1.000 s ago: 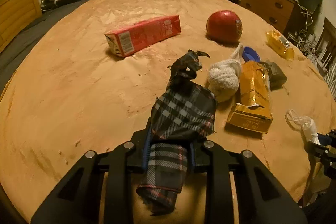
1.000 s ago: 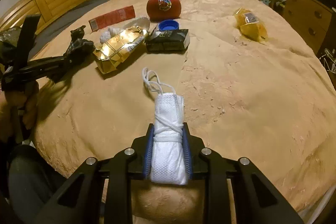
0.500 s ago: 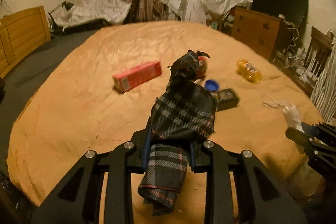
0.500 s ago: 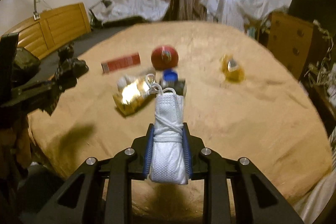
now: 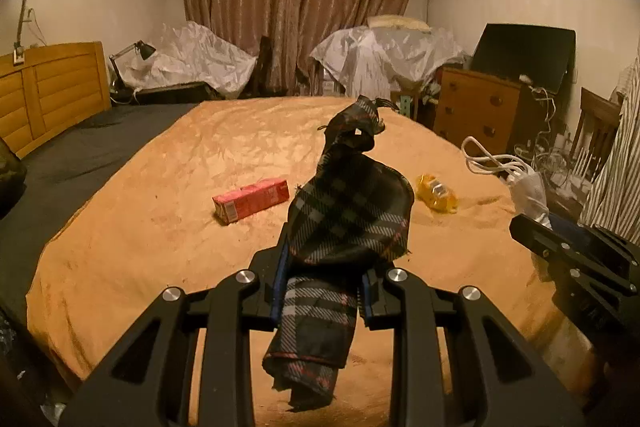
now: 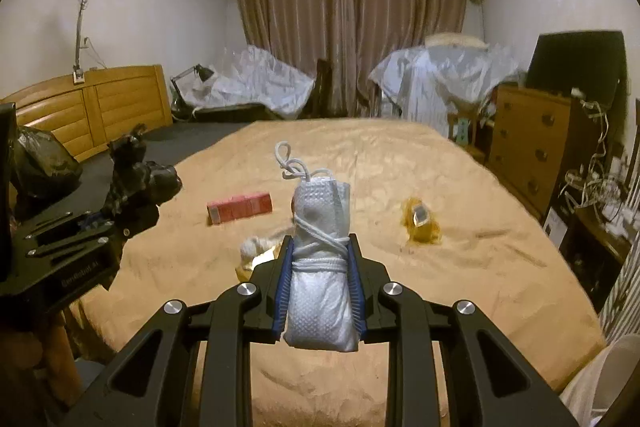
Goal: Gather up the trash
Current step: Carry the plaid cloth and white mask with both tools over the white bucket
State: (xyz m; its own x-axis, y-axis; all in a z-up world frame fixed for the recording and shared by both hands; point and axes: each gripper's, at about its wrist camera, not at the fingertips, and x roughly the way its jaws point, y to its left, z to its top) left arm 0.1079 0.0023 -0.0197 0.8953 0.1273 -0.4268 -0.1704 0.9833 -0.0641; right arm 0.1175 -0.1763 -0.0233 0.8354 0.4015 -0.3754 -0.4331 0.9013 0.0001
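My left claw [image 5: 325, 291] is clamped on plaid cloth [image 5: 348, 223], right claw [image 6: 320, 281] clamped on folded white mask [image 6: 322, 259], both held up over bed [image 5: 160, 227]. Red carton [image 5: 251, 201] & yellow wrapper [image 5: 436, 194] lie on bed, well apart.

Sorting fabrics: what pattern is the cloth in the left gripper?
Dark plaid cloth; clearest in left wrist view.

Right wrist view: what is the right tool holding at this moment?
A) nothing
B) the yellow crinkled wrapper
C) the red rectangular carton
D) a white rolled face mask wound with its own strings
D: the right tool is shut on the white rolled face mask; the red rectangular carton and yellow crinkled wrapper lie on the bed.
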